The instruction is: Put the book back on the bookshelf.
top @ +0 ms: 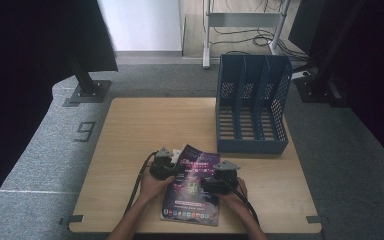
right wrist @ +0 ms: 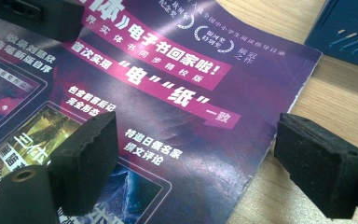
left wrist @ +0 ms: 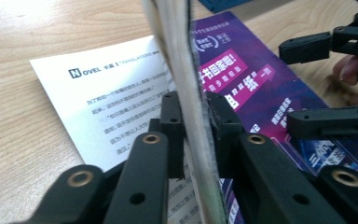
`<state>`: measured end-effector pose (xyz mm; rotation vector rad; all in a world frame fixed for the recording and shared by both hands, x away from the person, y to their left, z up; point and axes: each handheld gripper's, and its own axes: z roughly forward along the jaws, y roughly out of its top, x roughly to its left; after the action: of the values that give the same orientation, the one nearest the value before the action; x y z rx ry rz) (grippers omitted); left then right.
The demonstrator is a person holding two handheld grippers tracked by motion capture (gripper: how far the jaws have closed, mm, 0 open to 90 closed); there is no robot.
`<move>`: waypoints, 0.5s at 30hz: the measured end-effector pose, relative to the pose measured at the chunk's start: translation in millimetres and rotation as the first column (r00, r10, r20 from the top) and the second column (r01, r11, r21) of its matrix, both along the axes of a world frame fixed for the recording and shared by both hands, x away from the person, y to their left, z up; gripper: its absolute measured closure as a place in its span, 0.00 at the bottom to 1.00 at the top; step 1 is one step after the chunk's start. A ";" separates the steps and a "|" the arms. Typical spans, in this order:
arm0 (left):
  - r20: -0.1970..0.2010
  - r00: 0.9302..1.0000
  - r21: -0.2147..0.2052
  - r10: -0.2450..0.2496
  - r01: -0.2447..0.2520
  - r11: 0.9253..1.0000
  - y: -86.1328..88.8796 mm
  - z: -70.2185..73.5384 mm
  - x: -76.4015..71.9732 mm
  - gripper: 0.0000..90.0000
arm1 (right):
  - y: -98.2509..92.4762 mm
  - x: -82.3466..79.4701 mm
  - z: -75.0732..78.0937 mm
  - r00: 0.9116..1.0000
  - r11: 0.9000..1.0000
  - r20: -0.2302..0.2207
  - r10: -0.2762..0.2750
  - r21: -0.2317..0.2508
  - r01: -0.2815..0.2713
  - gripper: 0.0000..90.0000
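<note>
We are pinching book (left wrist: 186, 70) left edge in left claw (top: 163, 165); right claw (top: 223, 177) gaping wide astride right edge; rack (top: 252, 102) beyond, rightward.

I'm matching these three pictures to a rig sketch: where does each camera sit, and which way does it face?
High view: above the person's side, facing forward and down on the table, book and file rack; both forearms and hand-held grippers show.
Left gripper view: on the left hand-held gripper, looking along jaws shut on the book's lifted edge; the right hand-held gripper and fingertips show beyond.
Right gripper view: on the right hand-held gripper, looking down at the cover, jaws open.
All three share the purple book.
</note>
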<state>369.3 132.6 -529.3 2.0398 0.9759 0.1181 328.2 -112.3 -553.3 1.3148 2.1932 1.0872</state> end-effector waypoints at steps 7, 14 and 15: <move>0.036 0.999 -0.019 -0.024 0.025 1.000 -0.3 6.9 -6.0 0.96 | -0.7 -0.8 0.3 1.000 1.000 0.001 0.009 -0.003 -0.009 0.16; 0.088 0.995 -0.040 -0.043 0.047 0.998 -1.6 13.1 -13.7 0.96 | -3.5 0.3 1.1 1.000 1.000 -0.015 0.026 0.008 -0.026 0.17; 0.092 0.995 -0.045 -0.048 0.053 0.998 -1.3 14.5 -14.7 0.96 | -3.8 0.4 1.2 0.999 1.000 -0.019 0.028 0.012 -0.027 0.17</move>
<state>354.6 131.3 -514.8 1.9964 0.8622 0.1584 328.6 -116.0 -552.2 1.3085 2.2282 1.1035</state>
